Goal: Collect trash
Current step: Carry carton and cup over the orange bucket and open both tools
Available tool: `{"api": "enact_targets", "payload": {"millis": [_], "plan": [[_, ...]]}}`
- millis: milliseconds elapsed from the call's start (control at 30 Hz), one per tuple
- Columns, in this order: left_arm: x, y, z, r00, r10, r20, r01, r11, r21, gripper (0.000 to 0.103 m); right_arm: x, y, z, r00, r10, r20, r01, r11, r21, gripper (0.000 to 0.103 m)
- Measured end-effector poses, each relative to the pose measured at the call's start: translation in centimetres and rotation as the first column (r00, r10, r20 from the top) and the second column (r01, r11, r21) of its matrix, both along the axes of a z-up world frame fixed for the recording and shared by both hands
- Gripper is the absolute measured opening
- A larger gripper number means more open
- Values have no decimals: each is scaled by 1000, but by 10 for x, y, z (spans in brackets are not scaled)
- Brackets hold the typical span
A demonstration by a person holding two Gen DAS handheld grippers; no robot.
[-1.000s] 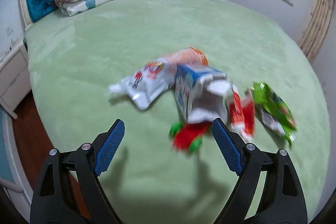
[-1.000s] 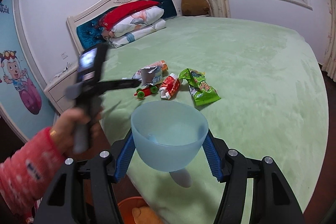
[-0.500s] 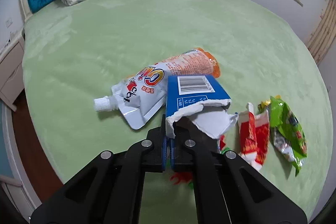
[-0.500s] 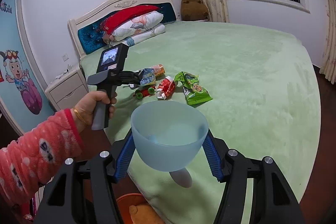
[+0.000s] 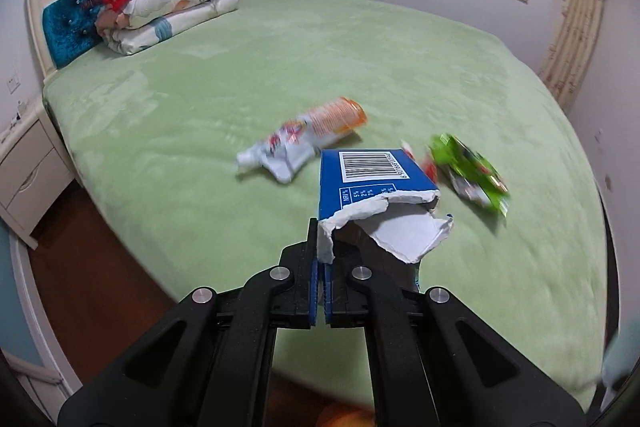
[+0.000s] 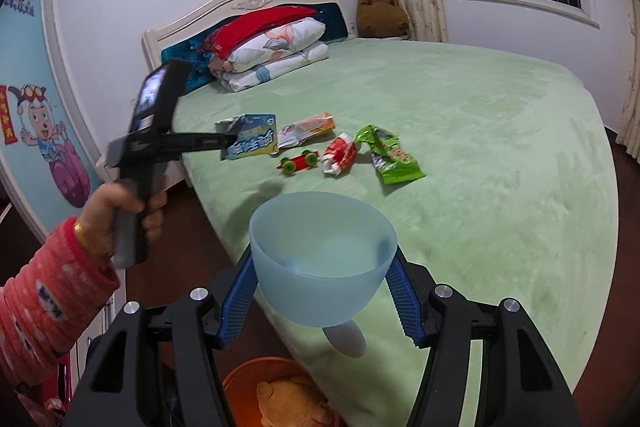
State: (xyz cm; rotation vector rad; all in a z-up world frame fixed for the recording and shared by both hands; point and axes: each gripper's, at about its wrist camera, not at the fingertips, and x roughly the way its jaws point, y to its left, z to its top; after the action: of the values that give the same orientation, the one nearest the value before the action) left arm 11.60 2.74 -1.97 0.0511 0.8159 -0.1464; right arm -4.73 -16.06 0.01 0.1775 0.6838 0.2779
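My left gripper (image 5: 322,247) is shut on the torn edge of a blue carton (image 5: 372,179) and holds it above the green bed; in the right wrist view the same gripper (image 6: 226,143) carries the carton (image 6: 254,141) over the bed's left side. On the bed lie a white and orange spouted pouch (image 5: 304,139), a red wrapper (image 6: 340,157) and a green snack bag (image 6: 390,155). My right gripper (image 6: 322,287) is shut on a pale blue plastic bowl (image 6: 322,259), held near the bed's front edge.
A red and green toy car (image 6: 298,162) lies beside the wrappers. Folded bedding (image 6: 272,57) sits at the headboard, with a brown plush toy (image 6: 378,11) in the corner. An orange basket (image 6: 280,393) stands on the floor below the bowl. A white nightstand (image 5: 28,163) stands left.
My left gripper closed on the blue carton's torn edge, then lifted it off the bed and drew it back from the other wrappers. The right gripper with the bowl shifted slightly.
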Motion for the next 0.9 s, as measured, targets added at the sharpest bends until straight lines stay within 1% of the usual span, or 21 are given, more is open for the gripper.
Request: {"api": "enact_targets", "payload": {"millis": [133, 233, 267, 367, 467, 533, 600, 667, 767, 833, 900], "plan": [[-57, 7, -3, 999, -34, 9, 34, 999, 1, 1, -17, 15, -4, 999, 34, -5, -35, 999, -13, 60], [-97, 14, -14, 998, -55, -15, 55, 998, -4, 1, -32, 29, -11, 997, 69, -18, -69, 997, -20, 60], [-106, 15, -17, 998, -56, -42, 56, 998, -6, 1, -35, 33, -14, 997, 79, -22, -79, 997, -24, 60], [-137, 22, -32, 995, -59, -80, 58, 998, -18, 1, -48, 47, -23, 993, 111, -42, -112, 993, -30, 60], [-164, 28, -55, 988, -57, -142, 53, 998, -29, 1, -57, 58, -37, 988, 131, -76, -134, 991, -30, 60], [-178, 28, -76, 977, -62, -202, 59, 998, -21, 1, -63, 66, -53, 983, 142, -115, -145, 989, -22, 60], [-192, 24, -100, 963, -72, -259, 70, 997, -17, 1, -68, 71, -68, 979, 141, -148, -146, 989, -19, 60], [-198, 21, -124, 944, -75, -323, 71, 997, -24, 1, -71, 76, -93, 968, 135, -210, -140, 990, -11, 60], [-205, 15, -167, 903, -64, -426, 53, 998, -36, 1, -73, 83, -132, 944, 120, -307, -131, 991, -16, 60], [-206, 13, -189, 882, -53, -468, 42, 999, -33, 1, -73, 86, -156, 923, 119, -367, -134, 991, -17, 60], [-204, 12, -212, 851, -38, -524, 19, 999, -42, 1, -73, 91, -174, 905, 114, -409, -143, 989, -41, 60]]}}
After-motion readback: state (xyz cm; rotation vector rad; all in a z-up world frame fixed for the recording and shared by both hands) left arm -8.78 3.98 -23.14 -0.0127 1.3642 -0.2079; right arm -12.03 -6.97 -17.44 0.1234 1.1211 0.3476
